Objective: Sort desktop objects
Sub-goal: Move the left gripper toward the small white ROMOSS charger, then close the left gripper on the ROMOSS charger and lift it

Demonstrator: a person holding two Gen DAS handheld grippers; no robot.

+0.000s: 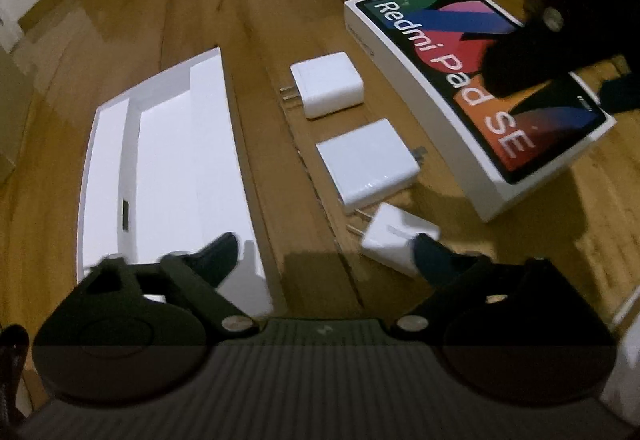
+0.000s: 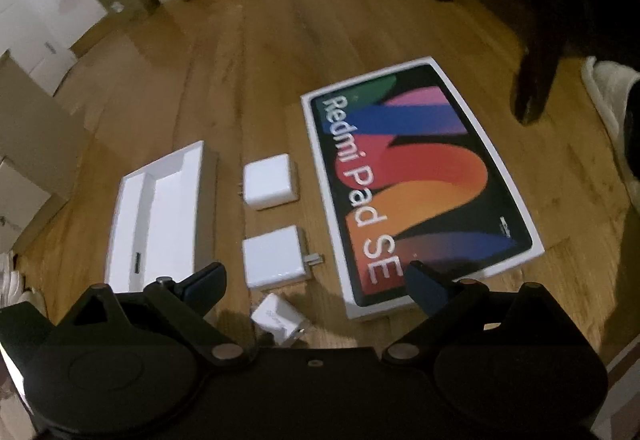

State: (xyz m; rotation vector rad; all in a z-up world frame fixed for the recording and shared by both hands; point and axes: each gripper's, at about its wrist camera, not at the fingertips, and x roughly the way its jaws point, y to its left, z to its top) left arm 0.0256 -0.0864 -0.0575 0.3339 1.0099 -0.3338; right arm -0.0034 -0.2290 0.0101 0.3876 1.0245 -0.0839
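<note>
Left wrist view: left gripper (image 1: 324, 252) gaping wide, holding nothing | small charger (image 1: 396, 238) lying tilted on floor, touching right fingertip (image 1: 430, 254), right of white tray (image 1: 160, 175) | right gripper (image 2: 316, 280) hovering spread, empty | charger prongs (image 1: 358, 222) blurring, hard to read

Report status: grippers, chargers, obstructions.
Left gripper open, right gripper open, both empty. Three white chargers lie on the floor between the white tray and the Redmi box. Nothing blocking.
</note>
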